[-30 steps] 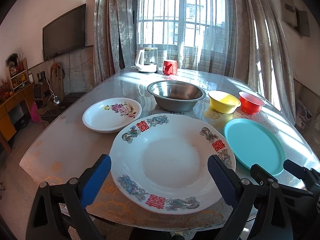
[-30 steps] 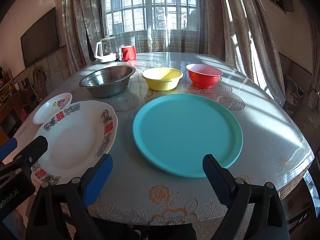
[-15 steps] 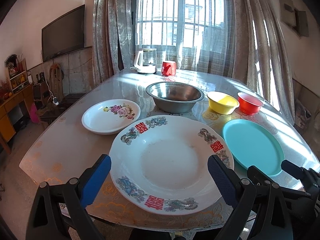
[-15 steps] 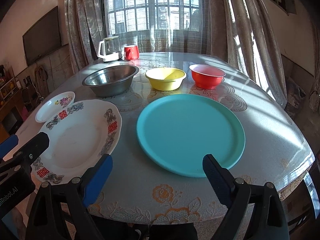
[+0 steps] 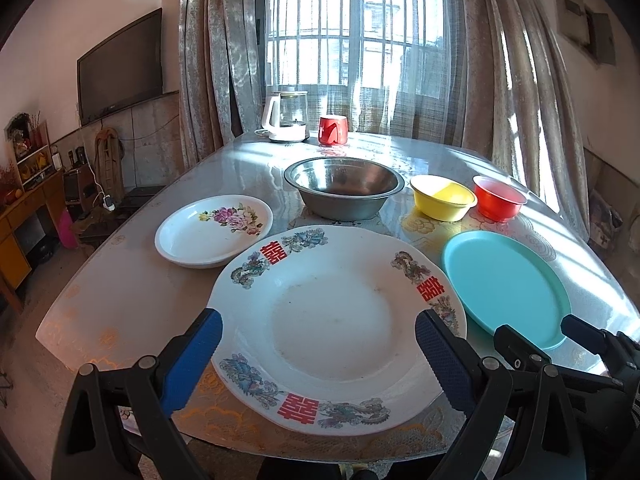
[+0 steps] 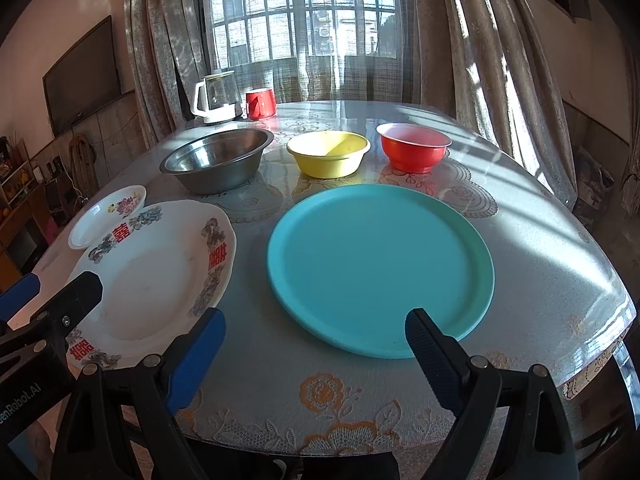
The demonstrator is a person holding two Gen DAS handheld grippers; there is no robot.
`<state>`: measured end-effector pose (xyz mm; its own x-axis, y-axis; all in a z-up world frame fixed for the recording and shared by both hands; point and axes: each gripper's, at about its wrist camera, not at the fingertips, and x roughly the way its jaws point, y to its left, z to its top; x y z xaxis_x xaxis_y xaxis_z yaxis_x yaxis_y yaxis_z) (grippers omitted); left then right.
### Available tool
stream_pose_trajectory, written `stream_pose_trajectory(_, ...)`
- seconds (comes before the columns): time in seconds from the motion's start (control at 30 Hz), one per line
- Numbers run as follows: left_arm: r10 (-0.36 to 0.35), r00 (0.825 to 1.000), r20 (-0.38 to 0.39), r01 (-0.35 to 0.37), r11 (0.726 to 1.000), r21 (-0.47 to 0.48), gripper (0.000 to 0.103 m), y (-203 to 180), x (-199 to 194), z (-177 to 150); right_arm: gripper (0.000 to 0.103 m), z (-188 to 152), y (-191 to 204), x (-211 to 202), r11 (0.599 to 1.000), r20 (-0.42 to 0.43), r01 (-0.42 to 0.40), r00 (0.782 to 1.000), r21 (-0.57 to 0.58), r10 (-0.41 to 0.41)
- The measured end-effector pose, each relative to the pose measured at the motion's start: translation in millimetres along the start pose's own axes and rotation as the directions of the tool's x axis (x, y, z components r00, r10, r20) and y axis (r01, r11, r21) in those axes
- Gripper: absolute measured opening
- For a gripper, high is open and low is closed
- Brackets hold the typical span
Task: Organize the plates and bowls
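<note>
A large white patterned plate (image 5: 336, 312) (image 6: 156, 272) lies at the table's near edge. My left gripper (image 5: 318, 334) is open, its jaws spread over the plate's near half, touching nothing. A teal plate (image 6: 380, 264) (image 5: 504, 284) lies to the right; my right gripper (image 6: 316, 330) is open just short of its near rim. Behind stand a small floral plate (image 5: 214, 230) (image 6: 108, 220), a steel bowl (image 5: 344, 192) (image 6: 218, 164), a yellow bowl (image 5: 442, 198) (image 6: 328, 154) and a red bowl (image 5: 498, 198) (image 6: 414, 152).
A white-based glass kettle (image 5: 286, 122) (image 6: 216, 98) and a red mug (image 5: 333, 130) (image 6: 261, 104) stand at the table's far side by the curtained window. The glass-topped table (image 6: 540, 280) ends close on the right and near sides. Shelves (image 5: 24, 200) and a TV (image 5: 120, 66) are at left.
Both grippers have crept slightly forward toward the plates; the dishes have not moved. Both stay open.
</note>
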<state>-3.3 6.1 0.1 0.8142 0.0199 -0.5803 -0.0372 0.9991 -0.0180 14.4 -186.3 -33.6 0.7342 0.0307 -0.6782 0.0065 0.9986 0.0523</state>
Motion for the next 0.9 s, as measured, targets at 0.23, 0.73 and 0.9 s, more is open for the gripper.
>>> stream_pose_trajectory(0.23,-0.003,1.0,-0.009,0.003,1.0,0.018,0.098,-5,3,2,0.093,2,-5,5,1.0,-0.006,-0.015,1.0,0.017,0.015)
stream_pose_trajectory(0.73,0.0,1.0,-0.028,0.002,0.998,0.063,0.098,-20,12,7,0.093,3,-20,14,0.998,-0.013,-0.038,0.999,0.059,0.039)
stream_pose_trajectory(0.9,0.0,1.0,-0.03,0.002,0.996,0.085,0.098,-26,14,10,0.093,4,-26,16,0.996,-0.013,-0.041,0.999,0.078,0.042)
